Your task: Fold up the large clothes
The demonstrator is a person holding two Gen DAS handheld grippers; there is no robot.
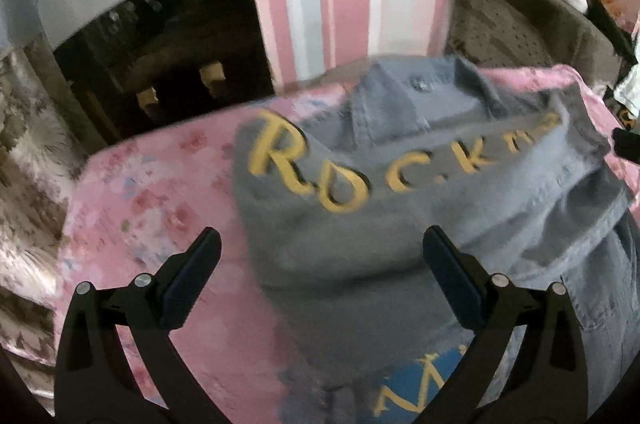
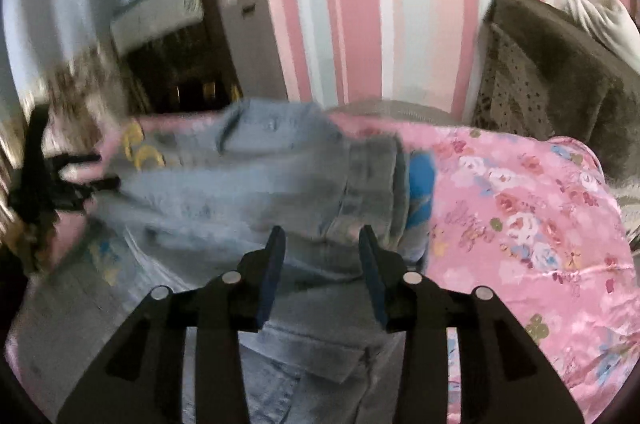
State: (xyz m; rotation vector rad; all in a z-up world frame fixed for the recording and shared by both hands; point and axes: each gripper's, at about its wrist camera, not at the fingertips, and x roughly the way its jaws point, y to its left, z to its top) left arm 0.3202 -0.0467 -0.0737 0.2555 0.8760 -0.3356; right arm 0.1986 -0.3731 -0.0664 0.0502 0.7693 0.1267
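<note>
Jacket (image 1: 420, 192), grey denim, lies half-folded on pink sheet (image 1: 152, 192), lettered back up, bulk gathered mid-bed for the next fold. Left gripper (image 1: 320, 256) wide, empty, over near edge. Right gripper (image 2: 322, 256) part open above a cuff, pads not pressing.

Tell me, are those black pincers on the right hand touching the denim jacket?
Cannot tell. In the right wrist view the right gripper stands open above the denim jacket, with nothing pinched, but blur hides whether its tips brush the cloth.

Grey-blue denim jacket (image 1: 360, 224), yellow lettering
</note>
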